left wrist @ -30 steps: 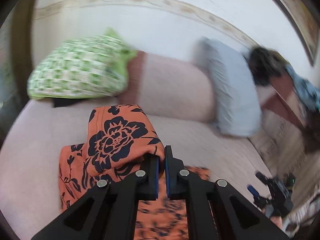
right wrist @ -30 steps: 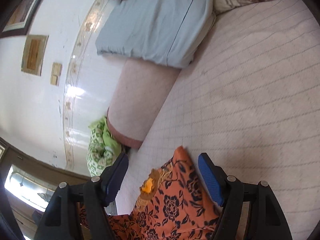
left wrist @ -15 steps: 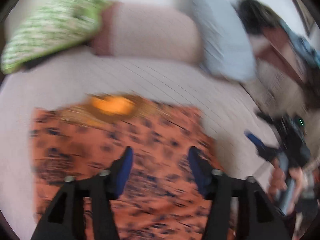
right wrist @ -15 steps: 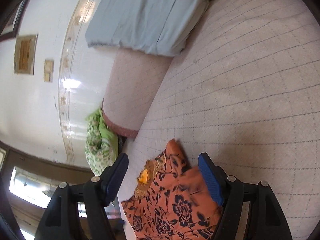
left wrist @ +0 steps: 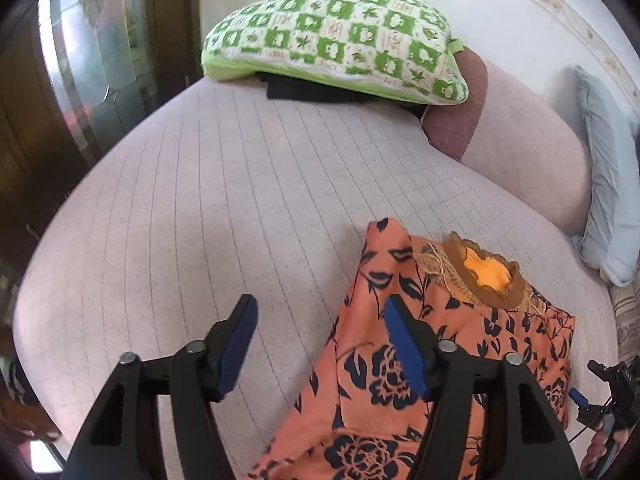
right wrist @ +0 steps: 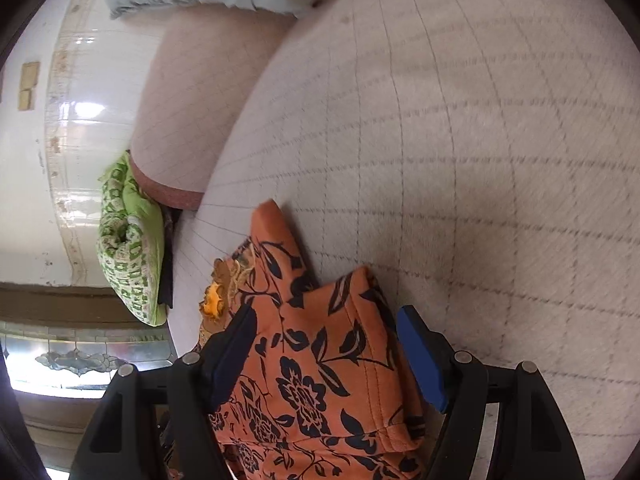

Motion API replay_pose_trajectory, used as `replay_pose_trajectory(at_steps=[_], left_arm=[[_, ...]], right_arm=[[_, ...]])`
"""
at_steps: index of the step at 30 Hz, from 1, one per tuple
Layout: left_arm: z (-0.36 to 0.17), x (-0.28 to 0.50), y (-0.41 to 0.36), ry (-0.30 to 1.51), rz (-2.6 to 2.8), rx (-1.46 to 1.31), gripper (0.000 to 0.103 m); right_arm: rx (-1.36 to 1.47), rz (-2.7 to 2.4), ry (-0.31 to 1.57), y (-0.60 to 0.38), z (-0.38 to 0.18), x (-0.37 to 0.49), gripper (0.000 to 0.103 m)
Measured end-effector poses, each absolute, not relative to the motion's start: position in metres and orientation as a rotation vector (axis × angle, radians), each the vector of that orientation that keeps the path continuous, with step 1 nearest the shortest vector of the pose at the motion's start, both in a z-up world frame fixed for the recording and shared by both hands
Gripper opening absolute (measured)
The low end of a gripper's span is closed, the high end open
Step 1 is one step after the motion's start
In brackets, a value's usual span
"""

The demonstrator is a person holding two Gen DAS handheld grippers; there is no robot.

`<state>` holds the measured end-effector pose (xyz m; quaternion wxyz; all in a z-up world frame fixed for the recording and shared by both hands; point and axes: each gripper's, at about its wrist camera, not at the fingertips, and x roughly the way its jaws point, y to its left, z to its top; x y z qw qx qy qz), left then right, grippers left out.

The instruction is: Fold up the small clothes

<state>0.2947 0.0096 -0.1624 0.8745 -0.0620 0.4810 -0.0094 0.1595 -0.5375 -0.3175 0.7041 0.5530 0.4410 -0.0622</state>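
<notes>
Left claw, seen along its own fingers: the jaws stand wide apart, having just been opening, and hold nothing. Only bare bed cover lies between the two blue pads; the right-hand pad shows in front of the left edge of the orange garment, and whether it touches the cloth cannot be told.

Right claw: the jaws are likewise spread wide and grip nothing. A folded flap of the orange garment lies between the pads without being pinched, with clear space on either side of the cloth. In the left wrist view this claw appears small at the lower right edge, carried by a hand.

The garment, orange with a dark floral print, lies on the pale quilted bed. Its brown-trimmed neckline, showing a yellow lining, points toward the pillows. One corner rises in a peak at the upper left of the cloth.

Along the head of the bed: a green-and-white checked pillow resting on a dark item, a pink bolster beside it, and a light blue pillow at the far right. The wall behind is tiled in white.
</notes>
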Motion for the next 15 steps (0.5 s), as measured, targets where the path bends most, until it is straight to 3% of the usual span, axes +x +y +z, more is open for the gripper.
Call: replay_pose_trajectory(at_steps=[1, 4, 10, 11, 12, 13, 14, 15], left_arm=[[-0.162, 0.298, 0.003, 1.01, -0.035, -0.1, 0.081], [-0.169, 0.309, -0.014, 1.021, -0.061, -0.024, 0.087], [-0.223, 0.348, -0.046, 1.105, -0.017, 0.079, 0.087], [-0.231, 0.351, -0.048, 1.102, 0.004, 0.095, 0.082], [-0.233, 0.351, -0.049, 1.089, 0.014, 0.098, 0.056], [-0.236, 0.35, -0.048, 1.08, 0.011, 0.09, 0.023], [-0.239, 0.349, -0.047, 1.077, -0.001, 0.076, 0.012], [-0.239, 0.347, -0.046, 1.064, -0.002, 0.075, 0.011]], right_arm=[[1.235, -0.145, 1.001, -0.535, -0.322, 0.162, 0.075], [1.231, -0.175, 1.032, -0.529, -0.331, 0.167, 0.076], [1.191, -0.11, 0.995, -0.522, -0.328, 0.174, 0.076], [1.185, -0.083, 0.983, -0.521, -0.328, 0.176, 0.073], [1.188, -0.059, 0.976, -0.519, -0.328, 0.178, 0.059], [1.184, -0.042, 0.972, -0.518, -0.328, 0.179, 0.039], [1.156, -0.043, 0.972, -0.516, -0.326, 0.181, 0.031], [1.114, -0.054, 0.971, -0.514, -0.321, 0.183, 0.028]])
